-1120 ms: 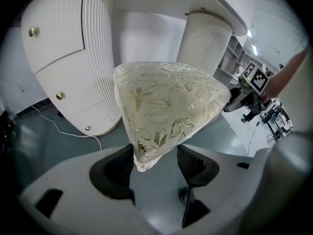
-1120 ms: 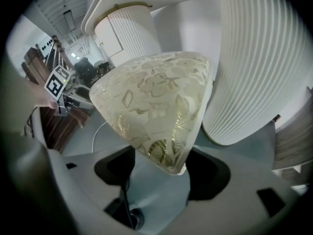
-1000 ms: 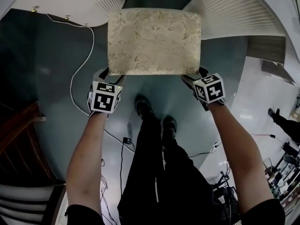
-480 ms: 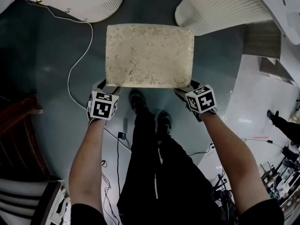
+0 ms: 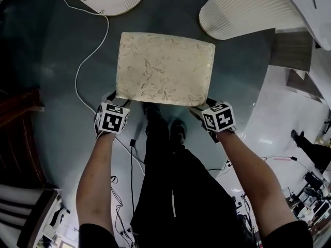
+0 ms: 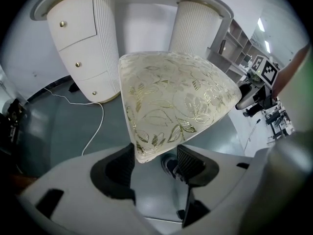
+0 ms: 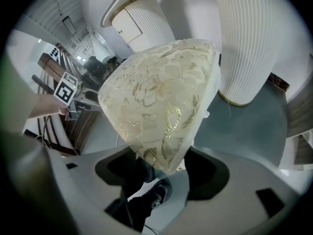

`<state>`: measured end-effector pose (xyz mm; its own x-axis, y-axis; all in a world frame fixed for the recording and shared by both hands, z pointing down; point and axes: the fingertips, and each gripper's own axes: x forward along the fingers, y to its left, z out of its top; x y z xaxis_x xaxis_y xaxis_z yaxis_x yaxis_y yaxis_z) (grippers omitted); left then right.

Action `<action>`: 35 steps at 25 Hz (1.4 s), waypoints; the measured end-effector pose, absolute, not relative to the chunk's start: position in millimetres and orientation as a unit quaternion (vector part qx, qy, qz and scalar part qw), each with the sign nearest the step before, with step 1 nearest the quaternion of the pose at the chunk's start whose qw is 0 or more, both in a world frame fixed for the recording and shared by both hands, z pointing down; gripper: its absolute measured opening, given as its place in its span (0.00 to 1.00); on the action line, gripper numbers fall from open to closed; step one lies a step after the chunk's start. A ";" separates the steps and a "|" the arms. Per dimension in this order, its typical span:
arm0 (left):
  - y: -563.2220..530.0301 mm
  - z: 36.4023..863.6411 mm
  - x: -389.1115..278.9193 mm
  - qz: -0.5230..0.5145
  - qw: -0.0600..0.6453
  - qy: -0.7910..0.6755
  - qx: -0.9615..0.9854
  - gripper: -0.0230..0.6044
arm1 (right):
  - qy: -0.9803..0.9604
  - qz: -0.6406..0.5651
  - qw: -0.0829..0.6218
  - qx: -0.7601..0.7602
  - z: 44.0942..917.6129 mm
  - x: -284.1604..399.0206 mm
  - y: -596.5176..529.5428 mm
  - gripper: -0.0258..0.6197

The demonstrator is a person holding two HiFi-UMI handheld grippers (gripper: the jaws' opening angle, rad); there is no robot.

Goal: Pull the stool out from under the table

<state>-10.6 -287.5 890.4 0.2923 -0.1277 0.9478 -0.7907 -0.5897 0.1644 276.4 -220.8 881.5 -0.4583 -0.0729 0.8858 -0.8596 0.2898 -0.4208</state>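
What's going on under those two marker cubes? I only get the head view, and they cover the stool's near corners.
Observer: The left hand-held gripper has a corner of the stool wedged between its jaws.
Operator: And the other one?
Observer: Same there: the right hand-held gripper grips the opposite near corner.
Operator: Are those white ribbed things just pillars?
Observer: No, the left one is a cabinet with drawers and small gold knobs.

The stool (image 5: pixel 164 68) hides its own legs; the table (image 5: pixel 243 12) runs off the top edge.
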 end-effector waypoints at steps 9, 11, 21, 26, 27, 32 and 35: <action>-282.7 869.0 -19.5 0.521 0.293 -0.338 0.727 0.39 | -0.671 0.512 0.400 0.356 873.3 281.7 -209.0 0.49; -275.8 842.3 -15.0 0.489 0.314 -0.361 0.729 0.40 | -0.668 0.528 0.393 0.348 851.6 279.5 -191.5 0.50; -260.6 621.3 38.2 0.373 0.308 -0.401 0.778 0.38 | -0.762 0.461 0.386 0.242 650.6 255.2 -143.6 0.42; -253.0 521.8 48.7 0.326 0.295 -0.427 0.790 0.34 | -0.796 0.443 0.328 0.251 567.6 247.6 -150.4 0.39; -253.0 505.9 48.7 0.319 0.291 -0.433 0.791 0.34 | -0.801 0.442 0.309 0.259 554.6 246.6 -155.7 0.38; -249.0 444.0 44.7 0.297 0.268 -0.458 0.794 0.33 | -0.815 0.440 0.241 0.292 506.0 243.9 -172.9 0.37; -240.1 415.8 46.2 0.281 0.264 -0.470 0.794 0.31 | -0.822 0.430 0.227 0.297 482.8 245.9 -170.2 0.36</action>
<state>46.2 -240.1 415.8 0.4008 -0.5974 0.6946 -0.8945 -0.4190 0.1558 245.9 -170.2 482.8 -0.7208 -0.2925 0.6284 -0.6830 0.4543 -0.5720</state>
